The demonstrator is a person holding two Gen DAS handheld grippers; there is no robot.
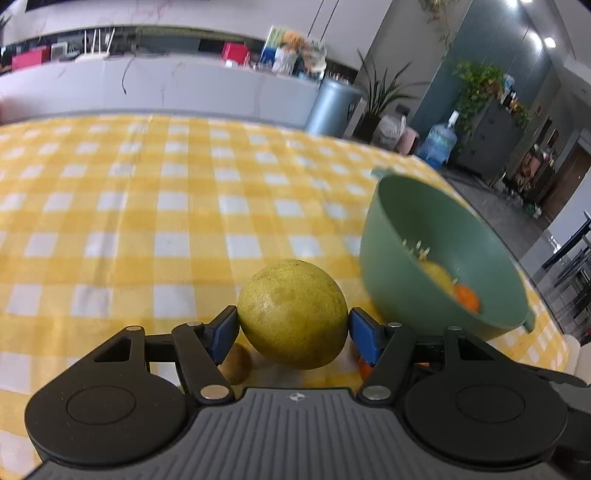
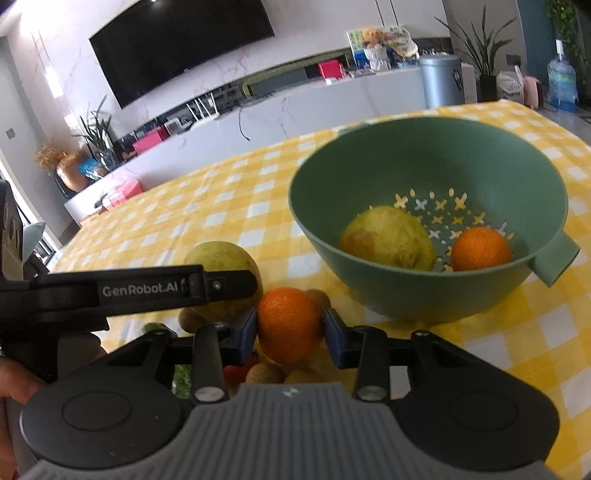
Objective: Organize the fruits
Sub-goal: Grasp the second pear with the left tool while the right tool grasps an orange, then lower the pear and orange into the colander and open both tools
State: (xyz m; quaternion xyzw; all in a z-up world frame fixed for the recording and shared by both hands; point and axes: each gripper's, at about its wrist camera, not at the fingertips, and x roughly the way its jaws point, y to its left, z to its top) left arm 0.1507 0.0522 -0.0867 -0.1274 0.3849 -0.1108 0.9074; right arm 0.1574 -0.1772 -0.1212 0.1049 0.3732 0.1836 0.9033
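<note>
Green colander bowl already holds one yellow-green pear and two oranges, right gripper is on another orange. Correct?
Not quite. The right wrist view shows the green perforated colander bowl holding one yellow-green pear and only one round orange, not two. The rest stands: the right gripper has another orange between its blue pads.

A large dark television [image 2: 181, 55] is hanging on the pale marble-look wall [image 2: 314, 33] above a long white low cabinet [image 2: 295, 110]. Beyond the tabletop's far edge, a grey bin [image 2: 441, 79], leafy potted plants [image 1: 476, 85] and a blue water jug [image 1: 439, 140] are standing, with ceiling spotlights [image 1: 549, 41] glowing.
</note>
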